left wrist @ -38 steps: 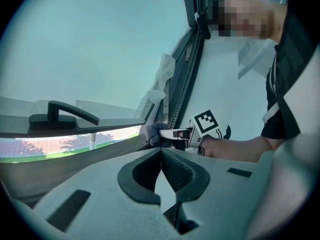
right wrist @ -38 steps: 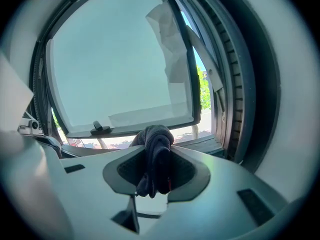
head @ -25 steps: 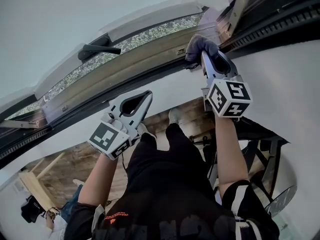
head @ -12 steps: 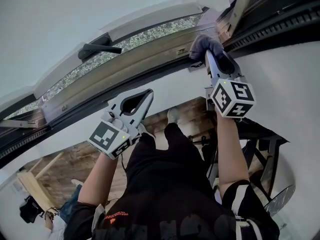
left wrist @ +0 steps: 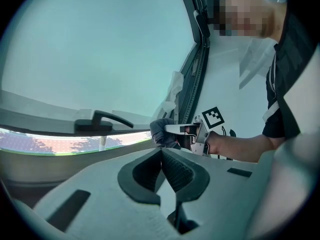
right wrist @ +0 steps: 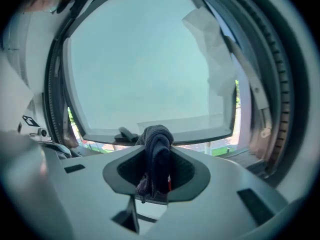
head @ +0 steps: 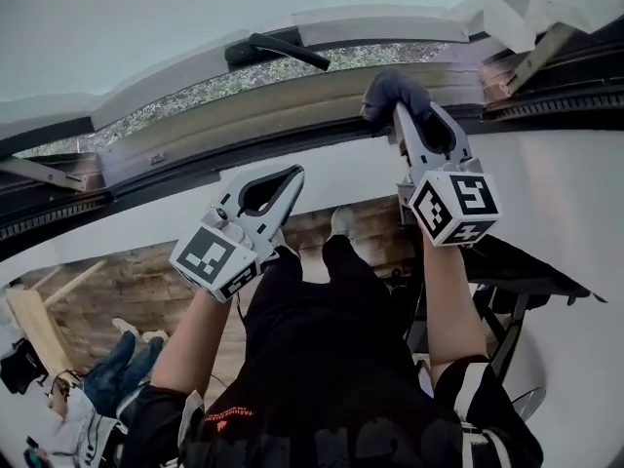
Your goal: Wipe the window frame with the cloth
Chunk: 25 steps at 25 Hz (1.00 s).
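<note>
Cloth (head: 392, 94) moved nearer window handle (head: 283, 51); right gripper (right wrist: 156, 160) clamps it, left gripper (left wrist: 161, 153) closed, empty; press evenly along window frame (head: 244, 115)

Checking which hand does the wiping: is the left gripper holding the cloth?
No: the left gripper has its fingers closed together on nothing, while the dark cloth is clamped in the right gripper.

Head view: cloth (head: 392, 91) covers tips of my right tongs (head: 398, 115) — can't tell where it touches the window frame (head: 244, 115). Frame cut off L and R by pic edges. Cloth's lower end lost inside tongs.
</note>
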{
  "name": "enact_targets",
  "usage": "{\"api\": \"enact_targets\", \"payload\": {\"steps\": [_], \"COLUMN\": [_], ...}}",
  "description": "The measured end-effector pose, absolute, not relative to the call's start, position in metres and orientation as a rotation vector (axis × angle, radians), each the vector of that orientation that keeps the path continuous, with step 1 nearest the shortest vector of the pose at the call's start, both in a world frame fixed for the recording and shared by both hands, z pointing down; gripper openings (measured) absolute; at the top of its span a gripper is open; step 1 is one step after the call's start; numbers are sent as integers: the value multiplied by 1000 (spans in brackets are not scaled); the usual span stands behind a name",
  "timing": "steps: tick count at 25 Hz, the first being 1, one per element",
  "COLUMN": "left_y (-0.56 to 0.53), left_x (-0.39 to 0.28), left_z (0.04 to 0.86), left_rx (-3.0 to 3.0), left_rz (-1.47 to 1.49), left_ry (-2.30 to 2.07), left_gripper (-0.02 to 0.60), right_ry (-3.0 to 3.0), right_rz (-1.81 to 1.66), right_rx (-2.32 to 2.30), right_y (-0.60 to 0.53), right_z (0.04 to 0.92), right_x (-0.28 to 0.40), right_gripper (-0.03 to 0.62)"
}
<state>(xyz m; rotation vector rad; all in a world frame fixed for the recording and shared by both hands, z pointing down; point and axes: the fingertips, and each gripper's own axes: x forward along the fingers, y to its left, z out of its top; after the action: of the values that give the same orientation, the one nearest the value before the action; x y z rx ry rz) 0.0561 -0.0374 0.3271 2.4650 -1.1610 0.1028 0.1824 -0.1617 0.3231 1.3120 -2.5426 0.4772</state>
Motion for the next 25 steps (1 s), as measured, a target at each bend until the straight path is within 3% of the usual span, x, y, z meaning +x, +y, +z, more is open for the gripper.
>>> {"api": "enact_targets", "payload": {"steps": [15, 25], "left_y": [91, 143], "left_x": [-174, -259], "left_z": [332, 339], "left_rx": [2196, 2089], "left_rz": [13, -42], "left_ry": [-1585, -1708], "left_gripper": [20, 20], "right_ry": [-2711, -2707], "right_rz": [308, 251], "right_rx": [556, 348], "right_y": [-19, 38], "right_z": [335, 346], "right_x": [-148, -279], "right_gripper": [109, 109]}}
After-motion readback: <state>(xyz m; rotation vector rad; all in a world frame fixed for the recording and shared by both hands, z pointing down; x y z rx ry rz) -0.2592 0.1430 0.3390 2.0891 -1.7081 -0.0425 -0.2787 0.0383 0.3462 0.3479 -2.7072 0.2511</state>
